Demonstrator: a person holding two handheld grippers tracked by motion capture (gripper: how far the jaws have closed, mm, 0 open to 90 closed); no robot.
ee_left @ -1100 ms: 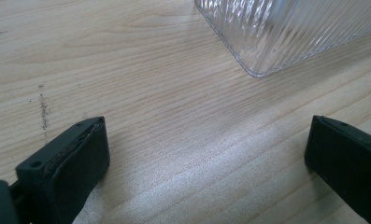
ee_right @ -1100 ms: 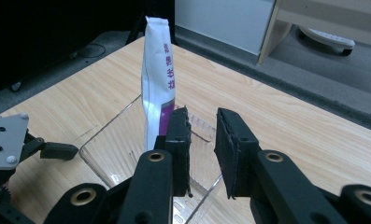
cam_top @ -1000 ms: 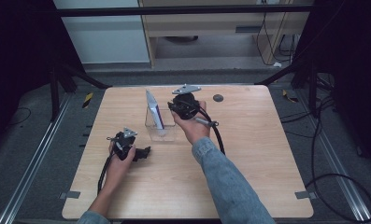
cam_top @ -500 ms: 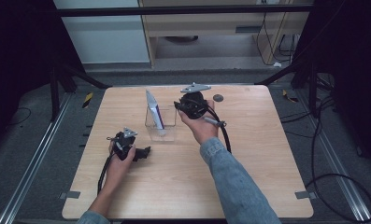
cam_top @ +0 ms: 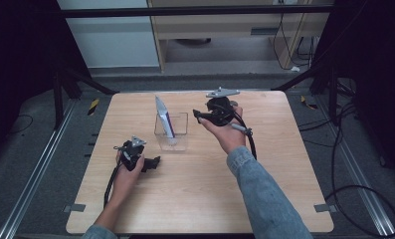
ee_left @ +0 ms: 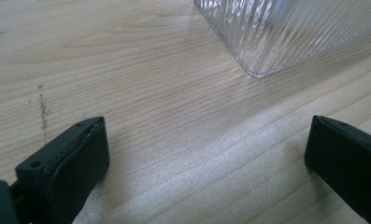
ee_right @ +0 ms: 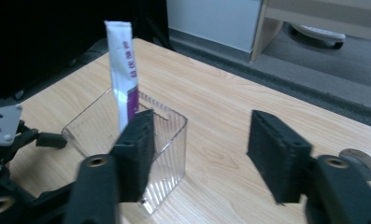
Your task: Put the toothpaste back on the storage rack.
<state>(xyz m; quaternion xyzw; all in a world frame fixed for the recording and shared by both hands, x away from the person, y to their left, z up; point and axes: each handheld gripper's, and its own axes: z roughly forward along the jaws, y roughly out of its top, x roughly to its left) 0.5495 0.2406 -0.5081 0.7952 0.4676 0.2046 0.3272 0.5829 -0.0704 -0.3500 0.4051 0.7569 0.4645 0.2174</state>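
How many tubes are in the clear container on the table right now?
1. A single white and purple tube stands leaning inside the clear ribbed container near the table's middle, its top sticking out above the rim. The walls are see-through, and nothing else shows inside.

A clear ribbed plastic container [cam_top: 171,133], square in plan with rounded corners and an open top, stands upright on the wooden table, left of centre. A white tube [cam_top: 164,118] with a purple band and printed lettering stands inside it, crimped flat end uppermost, leaning toward 11 o'clock in the high view and rising well above the rim. In the right gripper view the container [ee_right: 162,154] holds the tube [ee_right: 123,79] against its far wall. The left gripper view shows one ribbed lower corner [ee_left: 267,32] resting on the tabletop.
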